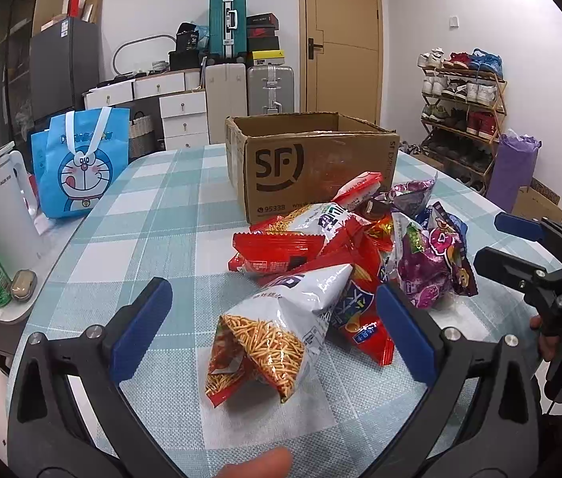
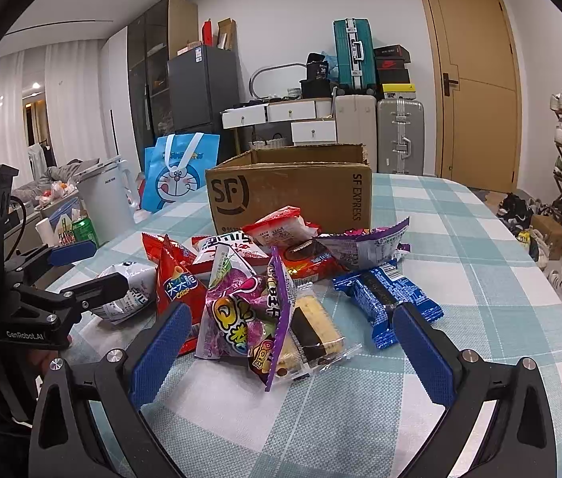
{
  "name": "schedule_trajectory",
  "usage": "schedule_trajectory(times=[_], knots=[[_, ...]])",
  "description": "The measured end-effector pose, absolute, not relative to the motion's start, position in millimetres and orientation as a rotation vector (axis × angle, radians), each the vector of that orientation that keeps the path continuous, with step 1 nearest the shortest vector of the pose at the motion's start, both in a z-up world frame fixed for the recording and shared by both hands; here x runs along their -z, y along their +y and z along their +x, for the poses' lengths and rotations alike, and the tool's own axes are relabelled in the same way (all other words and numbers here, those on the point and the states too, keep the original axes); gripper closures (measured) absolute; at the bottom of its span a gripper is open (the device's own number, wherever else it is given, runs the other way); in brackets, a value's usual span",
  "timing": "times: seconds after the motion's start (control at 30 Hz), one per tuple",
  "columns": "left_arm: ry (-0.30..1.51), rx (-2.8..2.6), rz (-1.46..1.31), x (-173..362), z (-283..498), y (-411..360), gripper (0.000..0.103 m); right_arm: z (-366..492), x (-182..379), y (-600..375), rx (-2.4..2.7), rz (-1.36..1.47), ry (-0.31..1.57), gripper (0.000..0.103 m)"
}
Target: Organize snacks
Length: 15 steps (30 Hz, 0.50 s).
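Both tongs wide open, nothing held.

Left tongs [image 1: 273, 326]: the white noodle-snack bag [image 1: 277, 334] sits dead ahead between the two blue pads, resting on the surface [image 1: 153, 215]. Its long axis runs from near-left, the crumpled end with the noodle print, to far-right, the sealed corner: diagonal to the closing line, not square to it. The right pad looks just beside the bag's far-right flank, or the red crisp pack [image 1: 364, 318] tucked under it; can't tell if touching. The left pad is well apart from the bag.

Right tongs [image 2: 292, 342]: the purple candy bag [image 2: 241, 314] and clear-wrapped biscuit bar [image 2: 316, 334] lie between its pads, the blue wafer pack [image 2: 384, 294] just inside the right pad. So there is more than one item in the gap.

The rest of the pile lies beyond both tongs, and the SF cardboard box [image 1: 312, 167], open-topped, sits straight behind the pile.

Judgement: left is the nearer and cleaner pick. The noodle bag is alone in front of the heap, on the near side. The grip probably needs a slight yaw to square the pads across the bag's narrow width, then carry forward over the pile to the box. Risk: the right pad snags the red pack too.
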State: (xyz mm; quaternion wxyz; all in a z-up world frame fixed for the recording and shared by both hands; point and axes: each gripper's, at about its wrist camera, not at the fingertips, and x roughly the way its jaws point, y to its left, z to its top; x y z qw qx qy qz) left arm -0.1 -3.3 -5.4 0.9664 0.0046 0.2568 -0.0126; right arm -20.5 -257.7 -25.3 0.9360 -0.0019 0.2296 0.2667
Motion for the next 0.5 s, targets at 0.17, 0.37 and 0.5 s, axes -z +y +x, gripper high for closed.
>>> schedule_trajectory(times=[0.17, 0.37, 0.5], knots=[[0.519, 0.024, 0.011, 5.8, -0.3, -3.0, 0.001, -20.9, 25.3, -257.9, -0.547, -0.003, 0.472, 0.000], [0.518, 0.020, 0.020, 6.3, -0.9, -3.5, 0.001, -21.3, 25.2, -257.9, -0.549, -0.002, 0.472, 0.000], [0.518, 0.021, 0.017, 6.3, -1.1, -3.3, 0.001, -20.9, 24.8, -258.3, -0.548, -0.001, 0.474, 0.000]])
